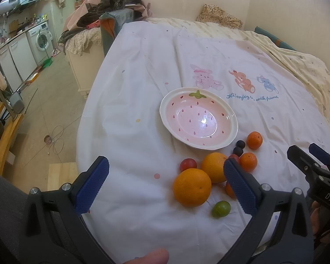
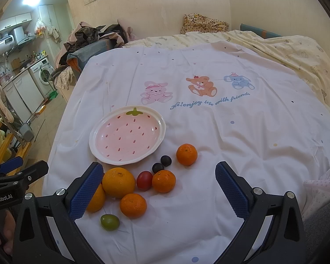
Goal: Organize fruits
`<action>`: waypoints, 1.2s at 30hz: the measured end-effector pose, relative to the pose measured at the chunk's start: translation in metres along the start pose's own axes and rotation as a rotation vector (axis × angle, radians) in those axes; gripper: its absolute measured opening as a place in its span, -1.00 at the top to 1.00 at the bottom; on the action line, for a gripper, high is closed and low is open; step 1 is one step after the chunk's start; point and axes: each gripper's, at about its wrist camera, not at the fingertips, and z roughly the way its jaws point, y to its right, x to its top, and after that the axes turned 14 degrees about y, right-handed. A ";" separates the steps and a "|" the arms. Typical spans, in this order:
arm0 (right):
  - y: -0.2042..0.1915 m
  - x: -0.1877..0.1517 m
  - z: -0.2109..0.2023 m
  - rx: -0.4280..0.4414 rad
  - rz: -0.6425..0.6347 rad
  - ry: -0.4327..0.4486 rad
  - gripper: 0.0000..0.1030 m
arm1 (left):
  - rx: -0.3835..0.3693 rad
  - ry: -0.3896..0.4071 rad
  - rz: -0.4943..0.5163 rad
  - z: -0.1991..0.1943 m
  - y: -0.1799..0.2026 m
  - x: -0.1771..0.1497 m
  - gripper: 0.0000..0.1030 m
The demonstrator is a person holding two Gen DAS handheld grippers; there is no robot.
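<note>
While nothing has yet gone onto the plate, I judge the task to be at its very start, with both tools held above the white bedsheet. At my left, the left gripper is spread wide and holds nothing. Ahead of it lies the pink strawberry-patterned plate, bare. Just right of and nearer than the plate sits the fruit, loosely clustered on the sheet: two large oranges, a red plum, three small tangerines, two dark grapes and a green plum nearest me. At my right, the right gripper is also spread wide and unloaded, hovering above the cluster. Next, I think, one tool must drop over a single fruit, close gently so it neither rolls nor bruises, and carry it to the plate.
</note>
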 end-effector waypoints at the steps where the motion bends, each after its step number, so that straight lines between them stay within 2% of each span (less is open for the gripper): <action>1: 0.000 0.000 0.000 -0.001 -0.001 0.000 -1.00 | 0.000 0.001 0.000 0.000 0.000 0.000 -0.99; 36: -0.001 0.000 0.001 0.006 0.001 -0.003 -1.00 | 0.000 -0.001 -0.002 -0.001 0.000 0.000 -0.99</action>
